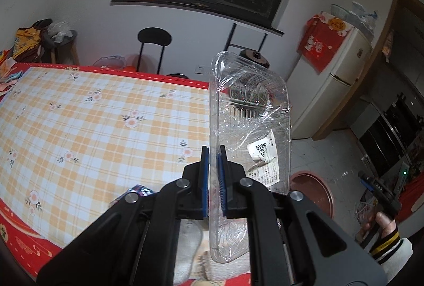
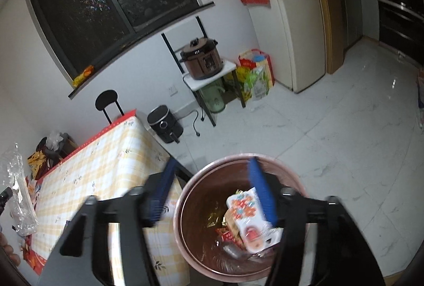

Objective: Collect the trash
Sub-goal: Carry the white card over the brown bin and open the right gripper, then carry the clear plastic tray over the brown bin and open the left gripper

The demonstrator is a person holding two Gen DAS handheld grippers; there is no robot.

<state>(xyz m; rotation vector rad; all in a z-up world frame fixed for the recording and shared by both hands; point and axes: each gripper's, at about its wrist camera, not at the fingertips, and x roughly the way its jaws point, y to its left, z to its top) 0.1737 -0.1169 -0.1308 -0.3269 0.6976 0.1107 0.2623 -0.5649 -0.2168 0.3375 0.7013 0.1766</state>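
My left gripper (image 1: 214, 150) is shut on the edge of a clear plastic food tray (image 1: 251, 111) with cling film and a white label, held upright in the air beside the table's right edge. The tray also shows at the far left of the right wrist view (image 2: 16, 195). My right gripper (image 2: 212, 164) is open and empty, above a pink round trash bin (image 2: 294, 177) on the floor. The bin holds a white printed package (image 2: 249, 217) and other wrappers. The bin also shows in the left wrist view (image 1: 312, 193), below and right of the tray.
A table with a yellow checked floral cloth (image 1: 92, 121) fills the left. A black chair (image 1: 153, 44) stands behind it. A white fridge (image 1: 339, 79), a shelf with a brown cooker (image 2: 202, 57), a black air fryer (image 2: 165, 126) and bags (image 2: 255, 76) line the wall.
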